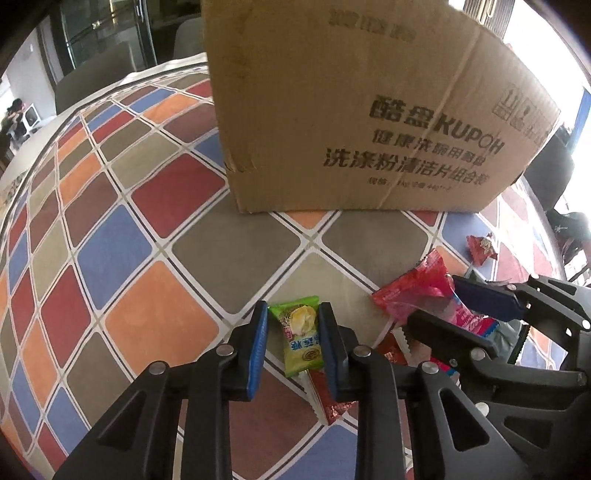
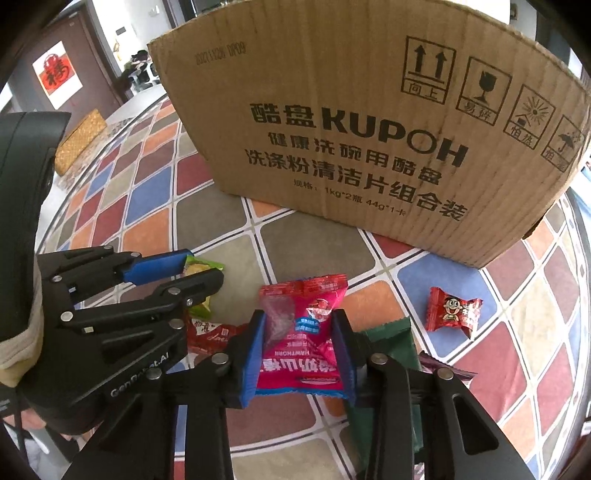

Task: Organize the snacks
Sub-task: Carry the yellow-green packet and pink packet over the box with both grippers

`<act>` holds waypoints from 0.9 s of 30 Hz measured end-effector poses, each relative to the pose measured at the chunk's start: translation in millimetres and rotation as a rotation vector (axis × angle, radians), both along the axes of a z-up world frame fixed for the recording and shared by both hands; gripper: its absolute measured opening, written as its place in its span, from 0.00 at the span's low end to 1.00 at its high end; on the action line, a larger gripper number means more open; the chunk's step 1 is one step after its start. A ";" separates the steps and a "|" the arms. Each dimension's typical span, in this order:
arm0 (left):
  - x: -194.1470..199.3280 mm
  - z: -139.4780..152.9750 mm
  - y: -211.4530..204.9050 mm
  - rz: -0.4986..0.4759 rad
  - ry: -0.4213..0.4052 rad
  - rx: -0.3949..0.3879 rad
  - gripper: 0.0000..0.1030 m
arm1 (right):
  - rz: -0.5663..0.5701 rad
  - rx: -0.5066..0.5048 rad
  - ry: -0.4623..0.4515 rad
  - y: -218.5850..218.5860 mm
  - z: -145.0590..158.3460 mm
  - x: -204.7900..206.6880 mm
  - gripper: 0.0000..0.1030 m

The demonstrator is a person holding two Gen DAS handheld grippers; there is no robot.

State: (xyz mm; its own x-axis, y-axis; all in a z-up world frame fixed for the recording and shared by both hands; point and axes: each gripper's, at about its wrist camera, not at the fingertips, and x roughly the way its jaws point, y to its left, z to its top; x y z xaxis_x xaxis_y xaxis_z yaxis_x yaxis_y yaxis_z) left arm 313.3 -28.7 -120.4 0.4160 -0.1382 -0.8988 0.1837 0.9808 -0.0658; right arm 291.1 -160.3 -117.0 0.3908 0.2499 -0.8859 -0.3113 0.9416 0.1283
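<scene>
Gripping a green packet [image 1: 301, 334] lengthwise (left gripper [image 1: 293, 345]), right gripper [image 2: 299, 350] clamping pink packet [image 2: 301, 332] pointing boxward.

The tabletop [image 1: 122, 206] wears a cloth of red, blue, orange and grey-brown tiles with white lines between them. Dark glass doors [image 1: 107, 29] stand behind it, with grey chair backs [image 1: 92, 77] tucked close. A red paper character [image 2: 57, 75] hangs on a dark door (daylight glares at the right edge).
</scene>
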 end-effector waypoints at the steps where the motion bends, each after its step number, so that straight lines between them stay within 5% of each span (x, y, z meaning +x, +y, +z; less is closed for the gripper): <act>1: -0.7 2.7 1.3 0.003 -0.011 -0.004 0.26 | -0.002 0.001 -0.007 -0.9 2.0 -1.3 0.35; 27: -49.3 116.3 -0.3 -0.013 -0.298 -0.084 0.26 | -0.106 0.109 -0.217 -33.8 90.3 -33.4 0.35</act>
State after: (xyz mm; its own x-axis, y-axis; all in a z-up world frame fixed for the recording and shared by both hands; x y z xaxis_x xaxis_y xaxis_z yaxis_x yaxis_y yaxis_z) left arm 264.0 -29.0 -4.2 0.6572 -0.2135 -0.7228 0.2192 0.9717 -0.0877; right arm 257.6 -194.1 -26.6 0.5977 0.2869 -0.7486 -0.2429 0.9547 0.1719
